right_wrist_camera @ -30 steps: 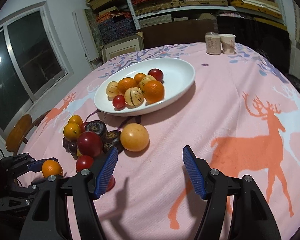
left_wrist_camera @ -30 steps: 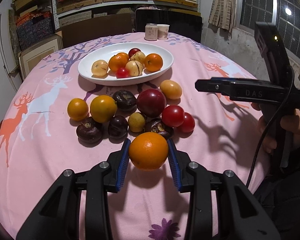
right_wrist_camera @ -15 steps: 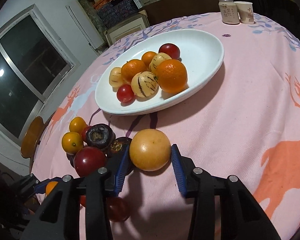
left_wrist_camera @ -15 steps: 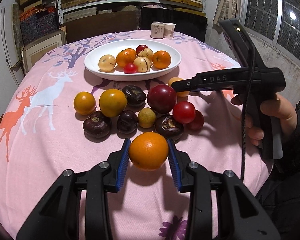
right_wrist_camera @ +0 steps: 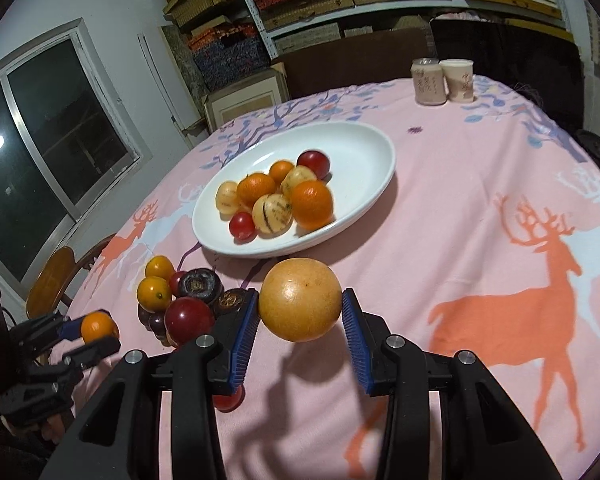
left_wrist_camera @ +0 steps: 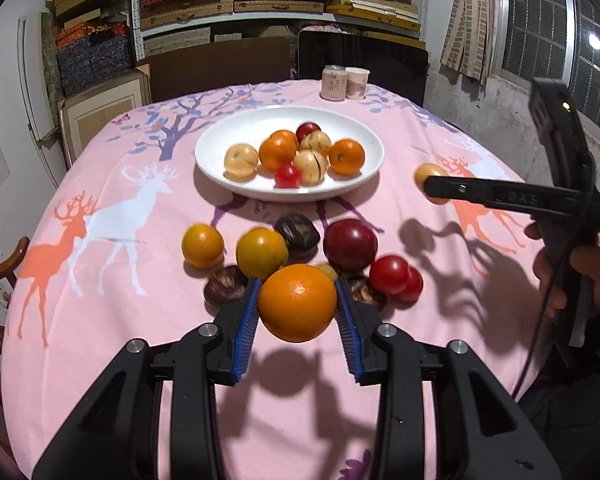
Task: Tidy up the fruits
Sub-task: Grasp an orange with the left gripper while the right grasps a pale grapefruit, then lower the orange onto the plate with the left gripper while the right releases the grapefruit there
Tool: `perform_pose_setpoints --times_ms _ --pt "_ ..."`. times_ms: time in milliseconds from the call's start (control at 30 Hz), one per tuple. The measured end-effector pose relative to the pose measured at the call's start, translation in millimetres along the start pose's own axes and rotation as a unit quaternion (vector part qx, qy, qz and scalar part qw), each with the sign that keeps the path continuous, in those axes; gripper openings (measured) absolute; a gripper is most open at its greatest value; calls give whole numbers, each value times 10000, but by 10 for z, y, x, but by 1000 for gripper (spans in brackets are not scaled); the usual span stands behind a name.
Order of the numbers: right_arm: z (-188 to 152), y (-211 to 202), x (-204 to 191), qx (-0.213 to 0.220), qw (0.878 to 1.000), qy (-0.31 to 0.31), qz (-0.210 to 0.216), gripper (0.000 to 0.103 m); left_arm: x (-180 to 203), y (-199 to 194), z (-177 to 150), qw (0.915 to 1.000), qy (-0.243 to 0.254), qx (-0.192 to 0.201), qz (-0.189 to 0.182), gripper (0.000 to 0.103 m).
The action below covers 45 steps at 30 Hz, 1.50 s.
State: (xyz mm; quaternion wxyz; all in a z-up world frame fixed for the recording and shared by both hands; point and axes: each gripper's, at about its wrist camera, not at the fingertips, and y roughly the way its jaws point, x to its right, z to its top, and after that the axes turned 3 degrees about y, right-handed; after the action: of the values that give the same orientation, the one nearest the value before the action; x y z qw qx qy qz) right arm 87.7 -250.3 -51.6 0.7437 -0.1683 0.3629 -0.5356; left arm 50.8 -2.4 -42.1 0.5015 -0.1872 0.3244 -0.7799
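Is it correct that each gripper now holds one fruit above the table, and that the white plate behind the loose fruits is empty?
Not quite: the white plate is not empty. The right wrist view shows several fruits in it. The rest holds: the left gripper grips an orange and the right gripper a yellow-orange fruit.

The room is bright from a lamp overhead, and dark shadows fall on the pink cloth [left_wrist_camera: 112, 320] under the fruit and tools. The fruit in the plate [right_wrist_camera: 364, 152] looks a bit blurry. Both pictures bend at the edges, with black corners, and the windows are dark.
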Motion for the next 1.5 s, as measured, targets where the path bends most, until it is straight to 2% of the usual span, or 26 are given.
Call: perform_pose_setpoints --times_ms 267,467,1167,1500 --pt "307 -432 86 577 9982 -83 -155 42 -79 -19 449 9992 -26 263 293 36" --pt "485 -524 102 743 9971 -101 -156 42 -96 22 695 9989 -43 326 339 36" --pt "696 -236 85 632 9979 -73 -143 42 -215 454 973 9994 -82 158 310 36" --pt "866 101 132 468 9986 -12 -247 42 -371 825 1195 9991 -100 45 406 36"
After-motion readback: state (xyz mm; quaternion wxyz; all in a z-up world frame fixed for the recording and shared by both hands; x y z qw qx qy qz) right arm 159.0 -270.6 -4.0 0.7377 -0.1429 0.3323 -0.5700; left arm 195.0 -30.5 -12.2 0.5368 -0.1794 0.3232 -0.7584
